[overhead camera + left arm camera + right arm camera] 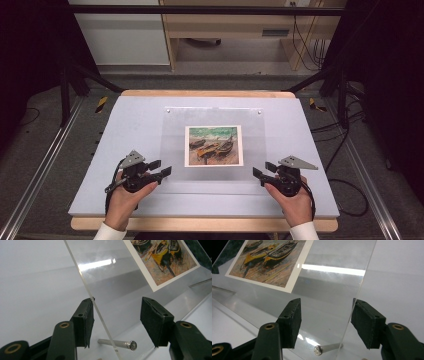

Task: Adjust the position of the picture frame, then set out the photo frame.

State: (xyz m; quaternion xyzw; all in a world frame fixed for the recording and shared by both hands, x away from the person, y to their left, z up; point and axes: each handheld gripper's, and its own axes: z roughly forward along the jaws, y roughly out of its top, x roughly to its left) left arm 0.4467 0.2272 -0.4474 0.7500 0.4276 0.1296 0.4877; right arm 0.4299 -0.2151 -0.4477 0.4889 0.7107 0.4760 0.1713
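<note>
A clear acrylic frame panel (215, 150) lies on the pale board, with a print of boats on a beach (213, 145) under it. My left gripper (161, 170) stands open at the panel's left lower corner; in the left gripper view the panel's edge (100, 315) runs between its fingers, close to the left pad (86, 322). My right gripper (262, 172) is open at the right lower corner, with the panel's edge (353, 307) passing just inside its right pad (365, 323). A metal standoff pin (117, 344) (325, 349) shows below the panel at each corner.
The pale board (125, 130) rests on a wooden table (200, 223). Two small screw heads (168, 111) (259, 112) mark the panel's far corners. Black frame posts (67, 85) and cables (345, 145) flank the table.
</note>
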